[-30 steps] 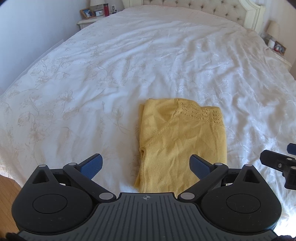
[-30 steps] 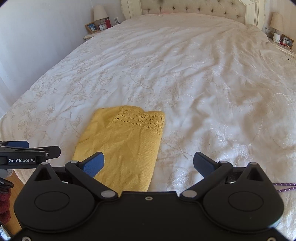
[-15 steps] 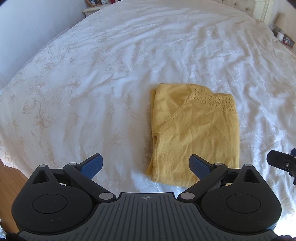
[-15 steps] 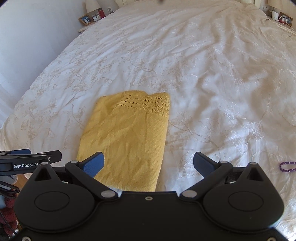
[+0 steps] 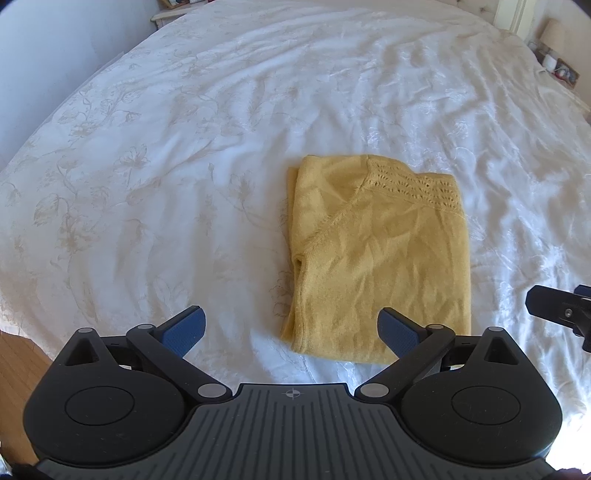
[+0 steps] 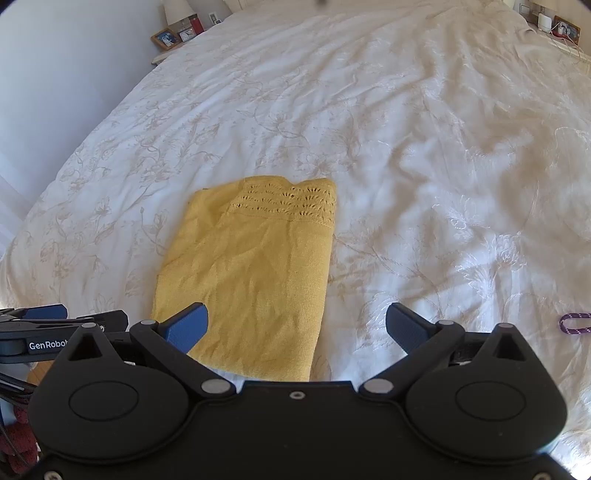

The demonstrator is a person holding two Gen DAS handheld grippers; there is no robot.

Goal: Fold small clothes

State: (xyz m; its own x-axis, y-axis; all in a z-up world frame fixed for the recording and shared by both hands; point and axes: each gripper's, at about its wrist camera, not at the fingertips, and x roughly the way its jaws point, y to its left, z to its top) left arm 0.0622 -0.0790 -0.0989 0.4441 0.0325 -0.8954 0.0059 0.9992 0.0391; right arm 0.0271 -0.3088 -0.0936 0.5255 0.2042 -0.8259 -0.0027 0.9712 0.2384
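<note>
A yellow knit top (image 5: 380, 258) lies folded into a rectangle on the white bedspread (image 5: 184, 166), lace hem at the far end. It also shows in the right wrist view (image 6: 255, 273). My left gripper (image 5: 291, 330) is open and empty, above the bed near the garment's near left corner. My right gripper (image 6: 297, 326) is open and empty, above the garment's near right edge. The right gripper's tip shows at the right edge of the left wrist view (image 5: 557, 310); the left gripper shows at the left of the right wrist view (image 6: 44, 332).
The bed's near edge and wooden floor (image 5: 18, 354) lie at lower left. A nightstand with a photo frame and clock (image 6: 173, 35) stands at the far left. Another nightstand (image 6: 557, 27) is at the far right. A purple cord loop (image 6: 574, 323) lies on the bedspread at right.
Both grippers have risen and tilted downward, so the garment sits higher and farther in both views. Both stay open. The garment has not moved.
</note>
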